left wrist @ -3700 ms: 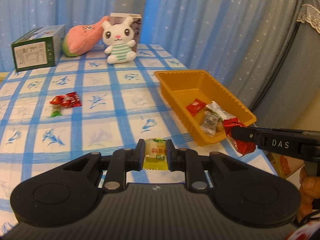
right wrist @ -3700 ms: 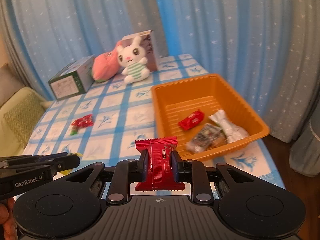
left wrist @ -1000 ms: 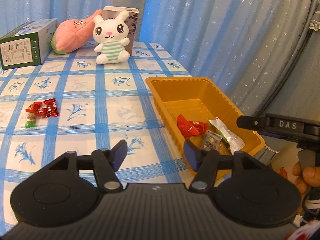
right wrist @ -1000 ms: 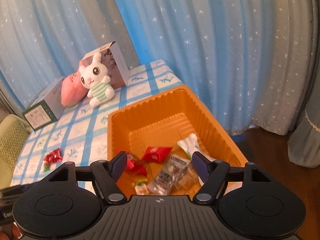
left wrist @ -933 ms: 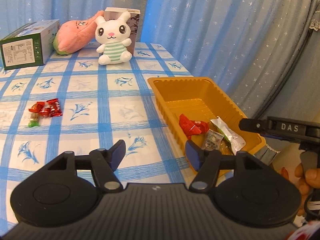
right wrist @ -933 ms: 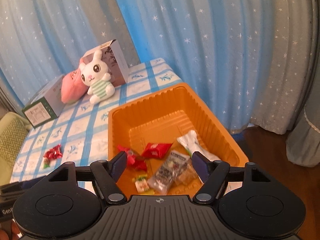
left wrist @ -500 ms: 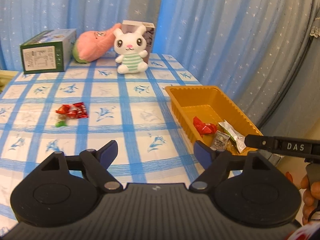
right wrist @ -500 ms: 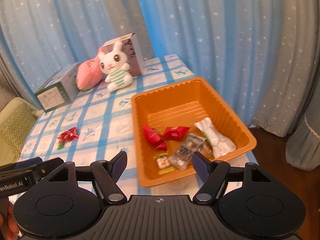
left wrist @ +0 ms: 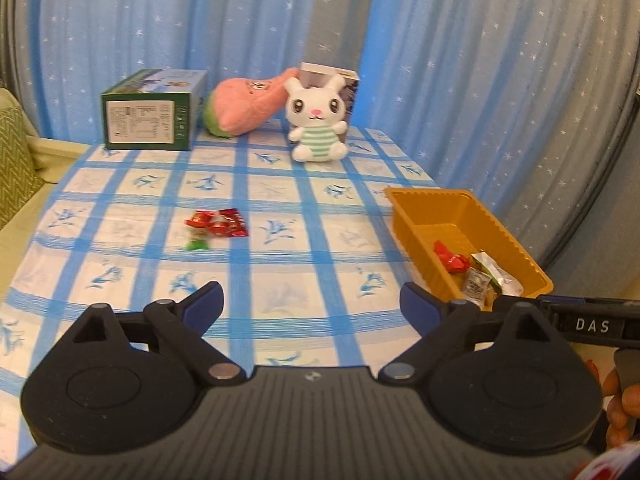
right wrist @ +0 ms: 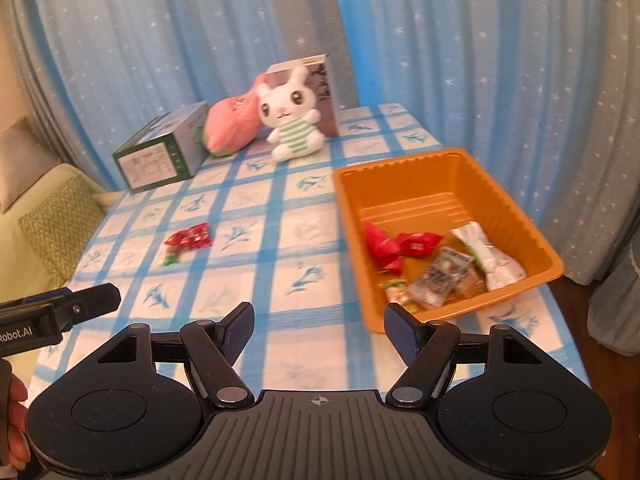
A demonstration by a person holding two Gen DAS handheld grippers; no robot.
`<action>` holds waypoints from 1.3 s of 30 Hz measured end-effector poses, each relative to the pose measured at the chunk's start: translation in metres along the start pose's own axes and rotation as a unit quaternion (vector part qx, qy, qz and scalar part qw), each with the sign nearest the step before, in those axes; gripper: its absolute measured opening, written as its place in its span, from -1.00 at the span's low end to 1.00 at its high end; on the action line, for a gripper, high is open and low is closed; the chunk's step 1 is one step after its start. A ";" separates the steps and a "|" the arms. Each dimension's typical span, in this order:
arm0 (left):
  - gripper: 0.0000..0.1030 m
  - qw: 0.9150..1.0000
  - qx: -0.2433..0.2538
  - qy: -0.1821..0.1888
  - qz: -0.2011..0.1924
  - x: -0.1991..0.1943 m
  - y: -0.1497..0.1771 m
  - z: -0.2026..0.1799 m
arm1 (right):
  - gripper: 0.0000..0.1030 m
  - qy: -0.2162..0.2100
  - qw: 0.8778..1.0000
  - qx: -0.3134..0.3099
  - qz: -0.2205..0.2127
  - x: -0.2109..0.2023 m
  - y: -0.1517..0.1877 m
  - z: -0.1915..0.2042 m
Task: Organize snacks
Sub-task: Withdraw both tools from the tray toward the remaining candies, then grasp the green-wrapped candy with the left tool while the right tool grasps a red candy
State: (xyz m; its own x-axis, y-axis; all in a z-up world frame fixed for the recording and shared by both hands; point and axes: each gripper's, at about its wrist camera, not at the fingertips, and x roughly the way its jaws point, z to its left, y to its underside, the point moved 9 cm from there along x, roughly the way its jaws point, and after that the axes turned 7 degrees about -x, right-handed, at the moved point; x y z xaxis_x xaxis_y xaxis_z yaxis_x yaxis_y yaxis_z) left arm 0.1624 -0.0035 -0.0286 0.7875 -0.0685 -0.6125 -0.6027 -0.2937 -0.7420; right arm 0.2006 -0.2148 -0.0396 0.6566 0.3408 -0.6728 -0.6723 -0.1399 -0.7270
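An orange tray (right wrist: 404, 178) (left wrist: 404, 220) sits at the table's right side with several wrapped snacks (right wrist: 436, 268) (left wrist: 472, 272) in its near half. A small pile of loose snacks (left wrist: 214, 226) (right wrist: 186, 240), red wrappers and one green, lies on the checked cloth left of centre. My left gripper (left wrist: 310, 304) hovers over the near middle of the table, jaws still opening, nothing between them. My right gripper (right wrist: 318, 328) hangs open and empty just in front of the tray's near left corner.
At the back of the blue-checked table (left wrist: 280, 292) stand a green box (left wrist: 152, 116), a pink plush (left wrist: 240, 108), a white rabbit toy (left wrist: 318, 124) and a small carton (left wrist: 344, 80). Blue starred curtains close the far and right sides. A sofa (right wrist: 48, 208) lies left.
Both grippers have drawn back from the tray toward the near edge, so more of the table shows. The left jaws have spread wider. The snacks they held earlier now lie in the tray.
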 end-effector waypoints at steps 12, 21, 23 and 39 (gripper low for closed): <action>0.85 0.997 0.010 -0.058 -0.054 -0.019 -0.022 0.064 | 0.39 -0.032 0.999 -0.040 -0.005 0.018 -0.006 0.056; 0.85 0.997 -0.001 -0.074 -0.020 0.011 -0.031 0.096 | 0.39 -0.044 0.997 -0.055 -0.008 0.052 -0.021 0.078; 0.85 0.997 0.001 -0.076 -0.014 0.023 -0.033 0.102 | 0.39 -0.047 0.997 -0.059 -0.008 0.064 -0.024 0.083; 0.54 0.997 0.008 -0.078 0.015 0.148 -0.036 0.144 | 0.38 -0.070 0.993 -0.089 0.009 0.189 -0.043 0.106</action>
State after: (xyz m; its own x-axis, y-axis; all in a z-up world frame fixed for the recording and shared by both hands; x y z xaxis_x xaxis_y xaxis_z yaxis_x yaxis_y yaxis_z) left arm 0.2819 0.1342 -0.1317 0.7397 0.0718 -0.6691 -0.6291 -0.2793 -0.7254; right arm 0.3171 -0.0455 -0.1208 0.5820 0.4612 -0.6698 -0.6041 -0.3062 -0.7358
